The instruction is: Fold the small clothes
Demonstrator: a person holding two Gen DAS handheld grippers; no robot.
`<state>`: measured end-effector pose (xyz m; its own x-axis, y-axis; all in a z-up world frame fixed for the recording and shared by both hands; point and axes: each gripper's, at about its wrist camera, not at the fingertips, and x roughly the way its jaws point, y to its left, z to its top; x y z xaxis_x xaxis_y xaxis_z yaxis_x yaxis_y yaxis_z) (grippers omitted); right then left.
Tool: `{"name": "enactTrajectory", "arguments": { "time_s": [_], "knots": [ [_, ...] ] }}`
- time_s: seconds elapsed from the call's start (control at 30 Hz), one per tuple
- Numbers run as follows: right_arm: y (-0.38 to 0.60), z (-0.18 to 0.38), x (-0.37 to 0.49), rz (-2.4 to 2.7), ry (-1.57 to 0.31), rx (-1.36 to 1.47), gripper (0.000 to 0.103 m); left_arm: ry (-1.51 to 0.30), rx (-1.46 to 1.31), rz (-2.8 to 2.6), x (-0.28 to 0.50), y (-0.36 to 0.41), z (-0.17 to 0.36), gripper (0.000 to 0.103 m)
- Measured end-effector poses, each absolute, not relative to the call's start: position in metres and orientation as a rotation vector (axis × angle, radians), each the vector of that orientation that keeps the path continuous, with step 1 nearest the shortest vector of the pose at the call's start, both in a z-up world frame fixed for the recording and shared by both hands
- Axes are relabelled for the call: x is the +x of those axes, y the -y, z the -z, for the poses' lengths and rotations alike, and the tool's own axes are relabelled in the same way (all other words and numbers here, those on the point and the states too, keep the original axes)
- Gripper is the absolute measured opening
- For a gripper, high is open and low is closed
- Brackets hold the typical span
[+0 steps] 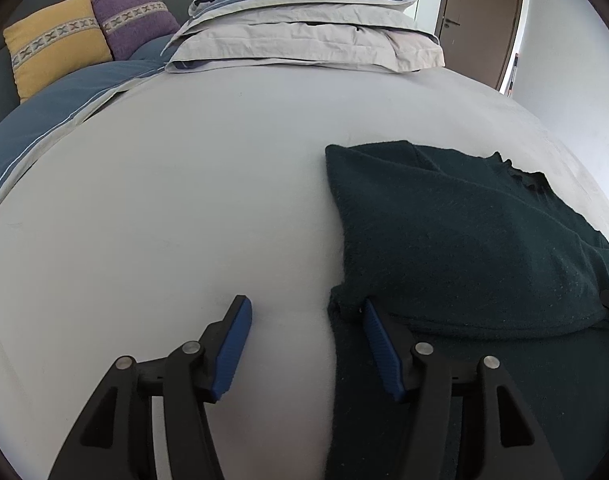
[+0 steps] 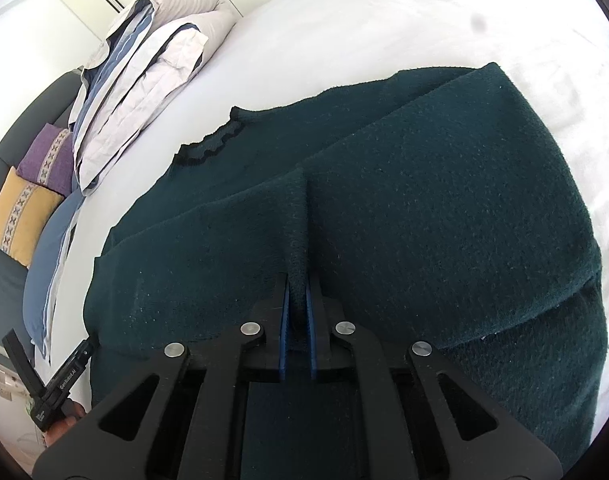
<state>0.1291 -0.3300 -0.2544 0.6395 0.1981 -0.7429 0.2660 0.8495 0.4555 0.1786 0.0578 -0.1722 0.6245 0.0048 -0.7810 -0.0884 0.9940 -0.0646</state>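
Left tool (image 1: 306, 312) released beside sweater (image 1: 464, 232); right tool (image 2: 297, 280) seemingly clenching sweater fold.

The left claw (image 1: 306, 312) had matte black linkage arms with triangular cut-outs, round silver rivets at the pivots, and ribbed blue pads (image 1: 234, 350) on the inner faces of its two fingers. The right claw (image 2: 296, 292) was built the same way: black arms, silver rivets, thin blue pads (image 2: 284, 332). In the right wrist view, the left claw's black body bore small white lettering.
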Motion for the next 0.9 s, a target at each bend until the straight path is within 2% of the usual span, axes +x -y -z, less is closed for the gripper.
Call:
{"name": "enactTrajectory", "arguments": {
  "time_s": [0.33,0.4,0.47,0.57,0.7,0.9],
  "knots": [
    [0.341,0.259,0.137,-0.001,-0.929,0.624,0.006,-0.924,-0.11,-0.07,0.186,-0.062,0.174,0.08],
    [0.346,0.25,0.122,0.014,-0.916,0.661,0.016,-0.936,-0.149,-0.059,0.177,-0.071,0.168,0.079],
    [0.348,0.232,0.098,0.067,-0.864,0.615,0.042,-0.943,-0.187,-0.087,0.162,-0.082,0.161,0.079],
    [0.352,0.214,0.048,0.057,-0.79,0.594,0.05,-0.957,-0.266,-0.068,0.127,-0.103,0.152,0.077],
    [0.348,0.216,-0.019,0.013,-0.782,0.576,0.051,-1.028,-0.357,0.051,0.067,-0.114,0.155,0.077],
    [0.342,0.237,-0.1,-0.015,-0.808,0.574,0.051,-1.094,-0.349,0.173,-0.004,-0.102,0.158,0.077]
  ]
}}
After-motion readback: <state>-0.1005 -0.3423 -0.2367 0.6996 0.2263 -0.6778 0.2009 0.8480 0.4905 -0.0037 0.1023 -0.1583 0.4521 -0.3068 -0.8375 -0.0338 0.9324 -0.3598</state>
